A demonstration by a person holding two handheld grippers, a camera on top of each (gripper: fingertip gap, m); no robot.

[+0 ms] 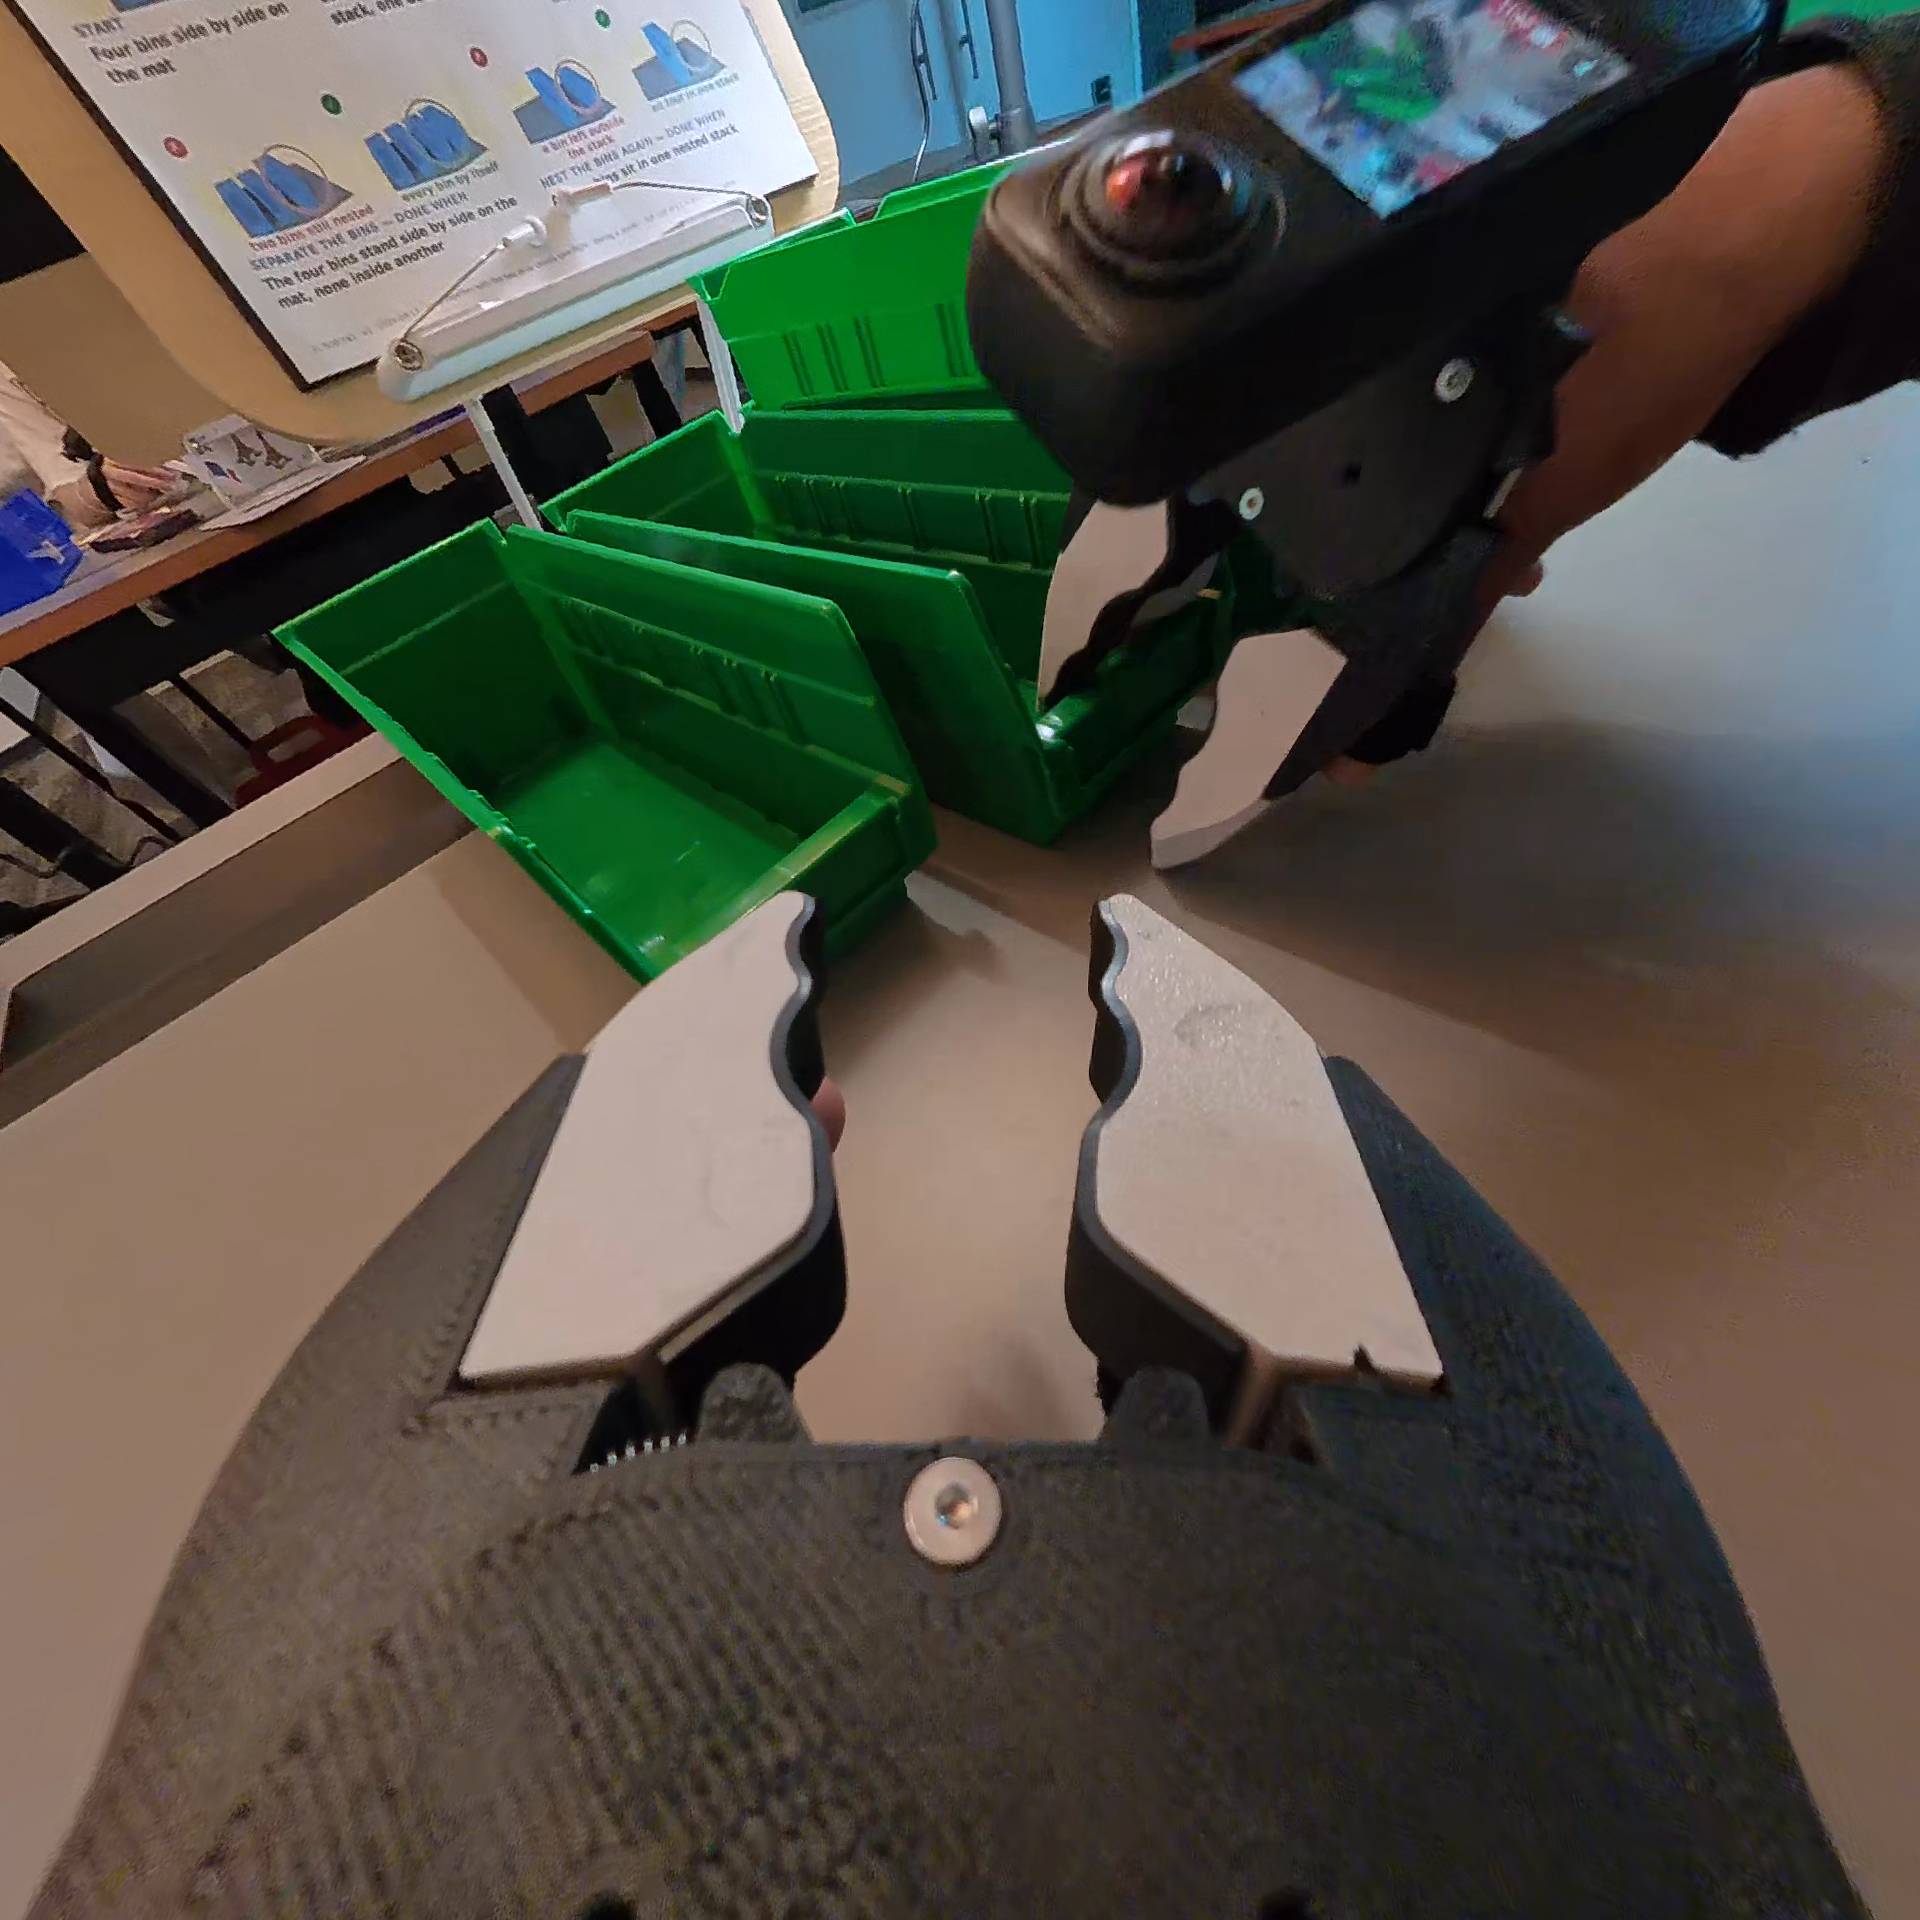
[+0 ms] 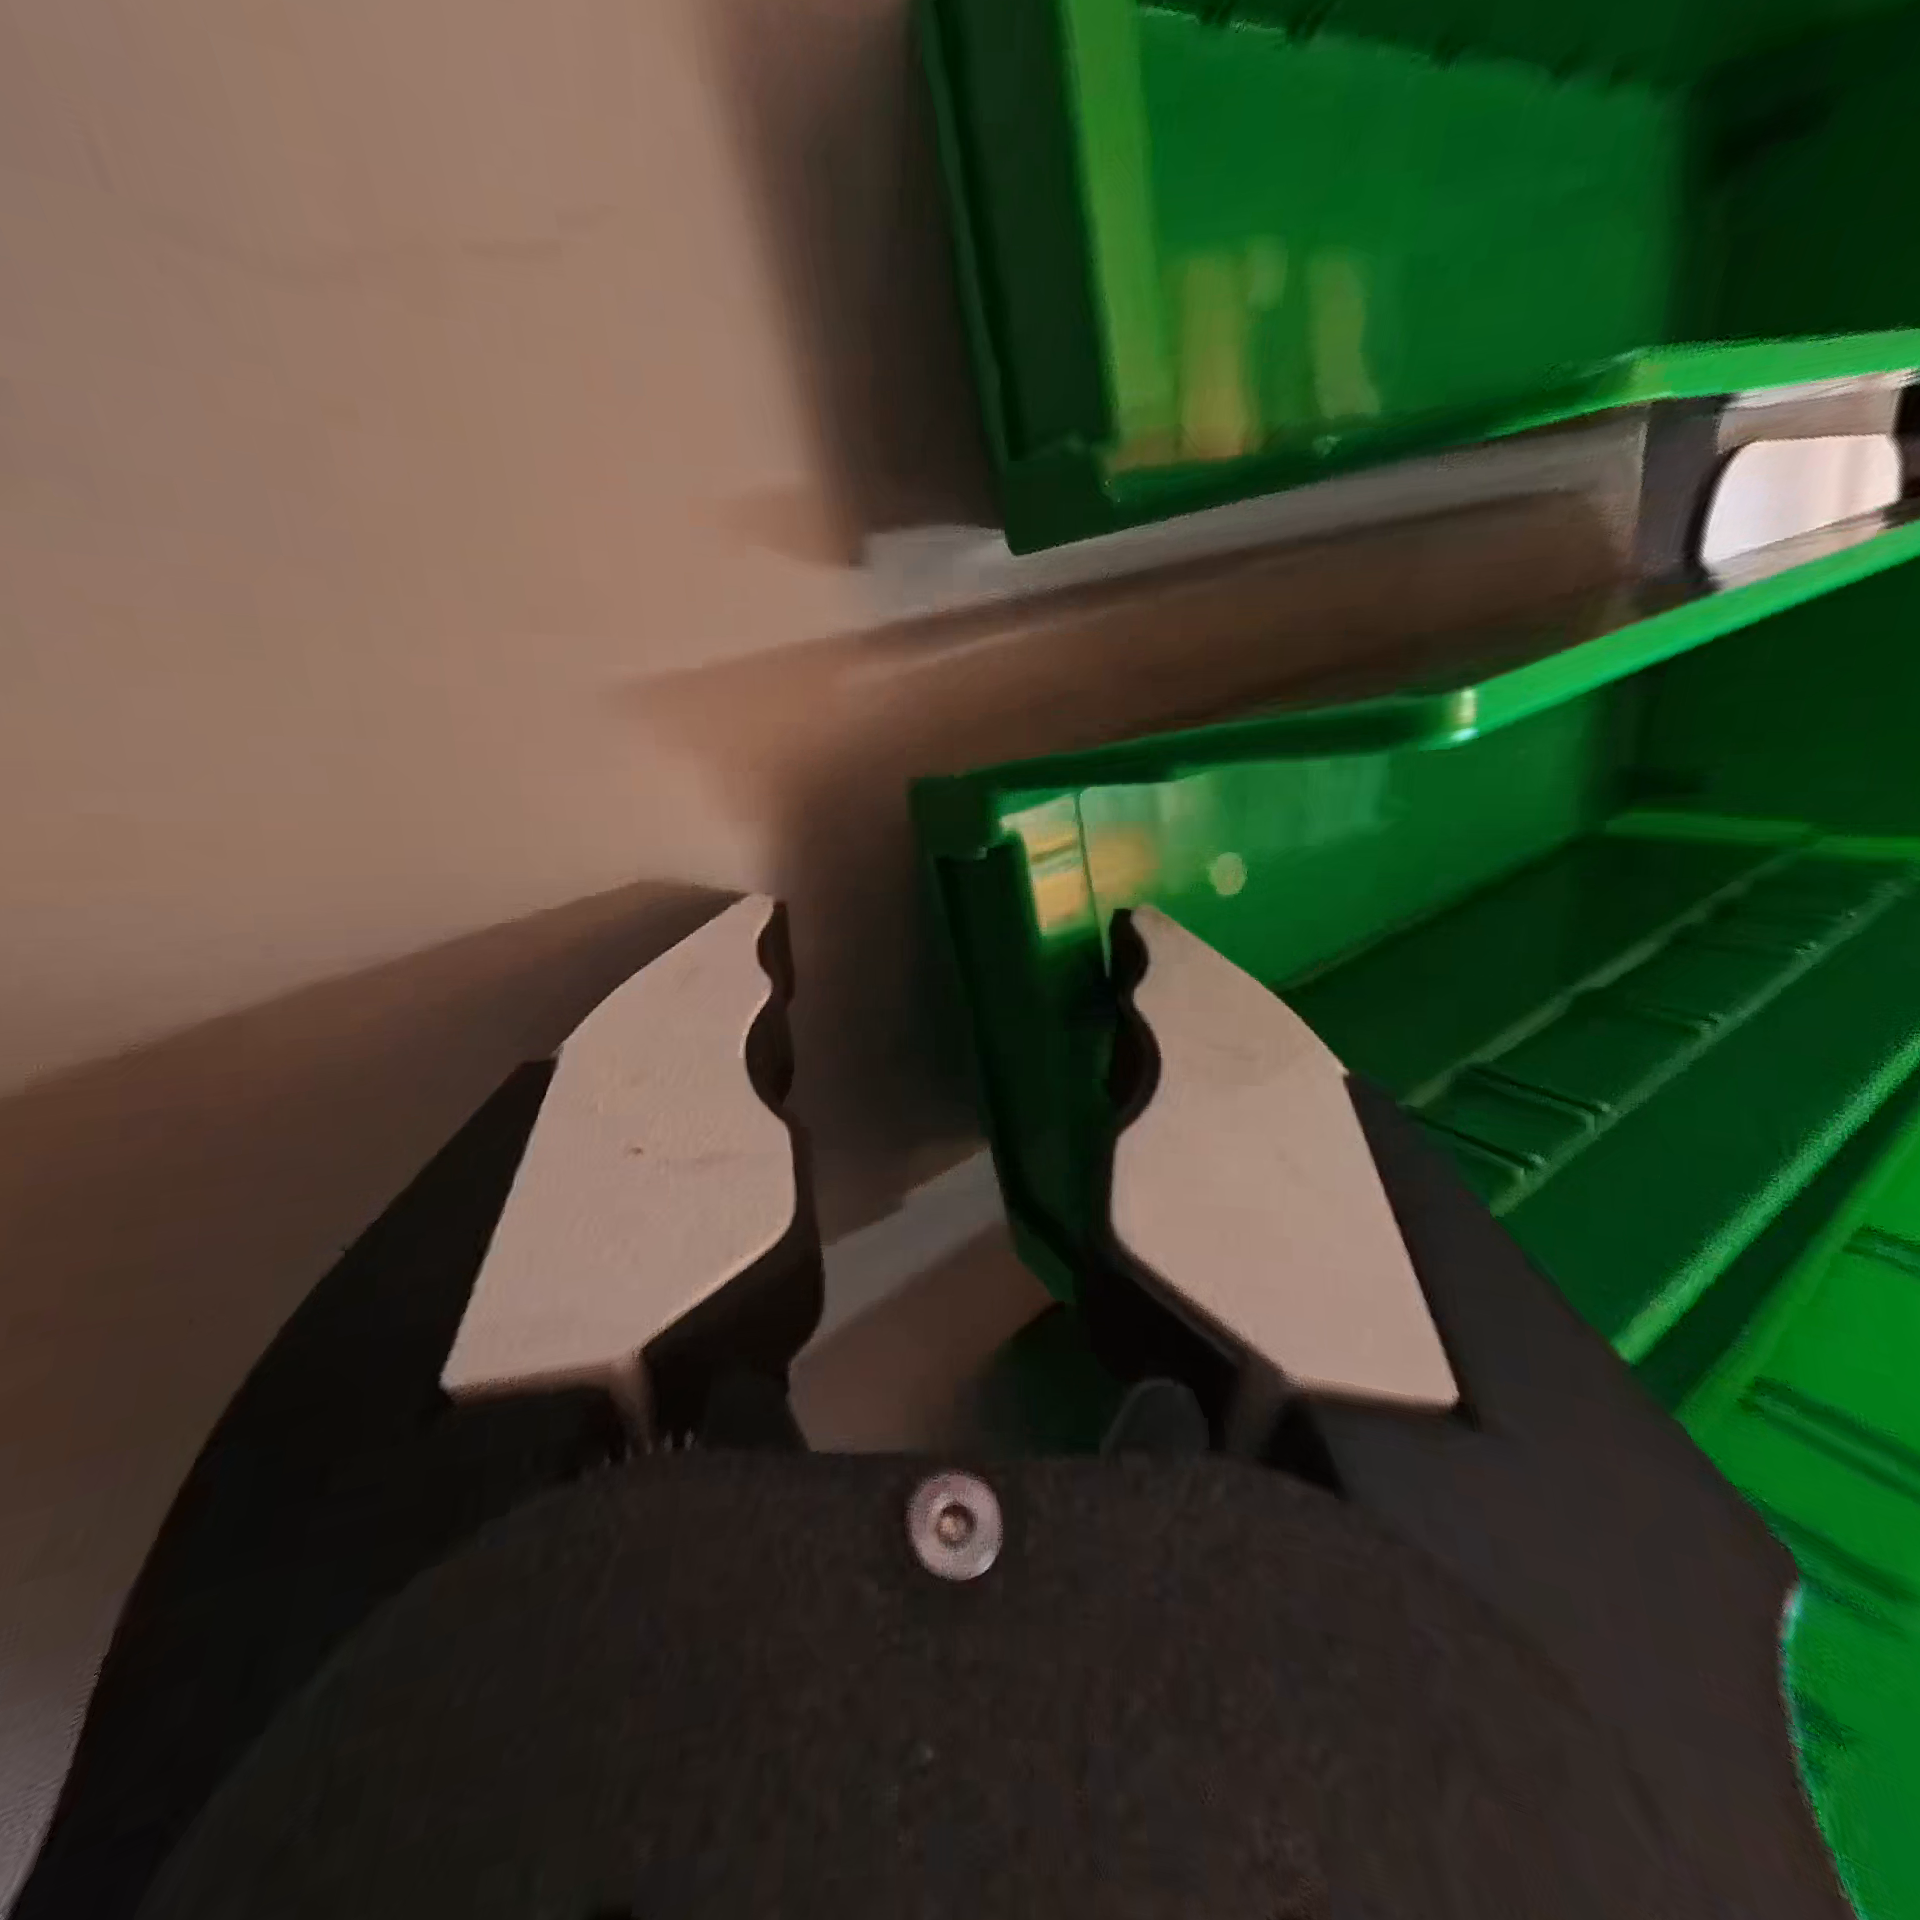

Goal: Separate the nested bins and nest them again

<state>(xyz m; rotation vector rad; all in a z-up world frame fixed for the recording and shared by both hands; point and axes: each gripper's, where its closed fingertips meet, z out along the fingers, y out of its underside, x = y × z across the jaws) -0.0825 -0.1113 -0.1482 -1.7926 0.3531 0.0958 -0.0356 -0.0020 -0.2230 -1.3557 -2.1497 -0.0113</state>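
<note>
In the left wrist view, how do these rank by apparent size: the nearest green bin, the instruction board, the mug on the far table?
1. Nearest green bin and instruction board: they look alike in size, and the board is cut off by the frame, so I do not rank them.
2. Mug: clearly smallest, though farthest away.

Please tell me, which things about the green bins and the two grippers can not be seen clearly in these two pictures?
- Left wrist view: the right gripper covers the front of the farther green bins, so their count and nesting are unclear.
- Right wrist view: motion blur hides whether the right gripper touches the near bin's front wall.
- Right wrist view: the frame edge cuts off the bins.
- The left gripper is absent from the right wrist view.
</note>
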